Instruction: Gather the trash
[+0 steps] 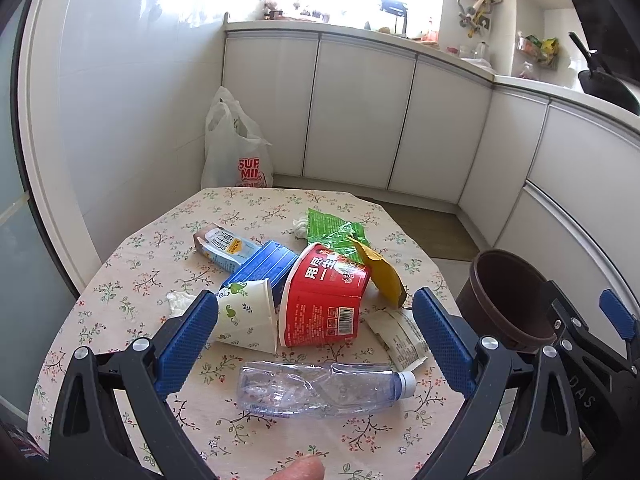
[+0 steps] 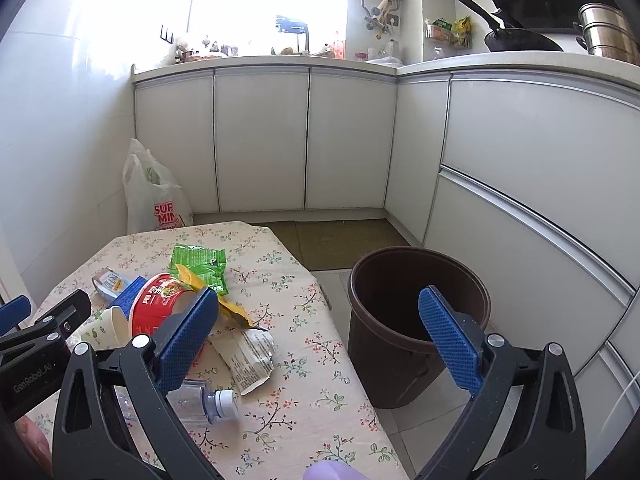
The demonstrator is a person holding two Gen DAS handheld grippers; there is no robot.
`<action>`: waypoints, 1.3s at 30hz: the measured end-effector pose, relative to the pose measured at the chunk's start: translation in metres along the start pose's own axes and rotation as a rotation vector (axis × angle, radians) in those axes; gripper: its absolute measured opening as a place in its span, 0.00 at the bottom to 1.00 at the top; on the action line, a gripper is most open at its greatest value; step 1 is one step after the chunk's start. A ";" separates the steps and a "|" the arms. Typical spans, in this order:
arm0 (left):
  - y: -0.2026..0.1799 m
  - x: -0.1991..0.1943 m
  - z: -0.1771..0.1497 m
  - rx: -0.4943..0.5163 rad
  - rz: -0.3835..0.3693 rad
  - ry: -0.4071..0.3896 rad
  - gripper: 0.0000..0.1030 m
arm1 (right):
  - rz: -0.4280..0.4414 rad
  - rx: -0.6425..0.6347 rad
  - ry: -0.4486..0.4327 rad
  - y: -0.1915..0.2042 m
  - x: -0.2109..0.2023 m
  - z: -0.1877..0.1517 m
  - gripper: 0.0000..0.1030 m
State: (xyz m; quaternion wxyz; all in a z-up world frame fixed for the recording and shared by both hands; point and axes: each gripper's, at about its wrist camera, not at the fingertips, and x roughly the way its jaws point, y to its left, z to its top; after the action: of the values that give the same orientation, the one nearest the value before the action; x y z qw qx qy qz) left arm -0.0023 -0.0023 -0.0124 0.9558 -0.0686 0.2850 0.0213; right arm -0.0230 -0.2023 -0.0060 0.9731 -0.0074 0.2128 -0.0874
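Brown bin (image 2: 416, 320) on the floor beside the floral table (image 2: 304, 368) looks empty, red noodle cup (image 1: 324, 296), crushed bottle (image 1: 324, 390), paper cup (image 1: 248, 316) uncollected on the cloth, left gripper (image 1: 316, 340) and right gripper (image 2: 320, 336) spread wide, empty, task barely begun.

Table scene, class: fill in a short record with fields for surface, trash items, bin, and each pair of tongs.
surface: table with floral cloth
trash items: crushed clear bottle, red noodle cup on its side, paper cup, green wrapper, blue box
bin: brown bin on the floor beside the table, looks empty
left tongs: open, holding nothing
right tongs: open, holding nothing
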 end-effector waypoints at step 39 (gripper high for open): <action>0.001 0.003 -0.004 -0.010 0.006 0.025 0.92 | 0.007 -0.010 0.036 0.002 0.005 -0.005 0.93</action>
State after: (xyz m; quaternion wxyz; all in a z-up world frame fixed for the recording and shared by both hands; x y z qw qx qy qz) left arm -0.0026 -0.0019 -0.0176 0.9518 -0.0726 0.2968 0.0247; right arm -0.0205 -0.2010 -0.0127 0.9694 -0.0100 0.2310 -0.0830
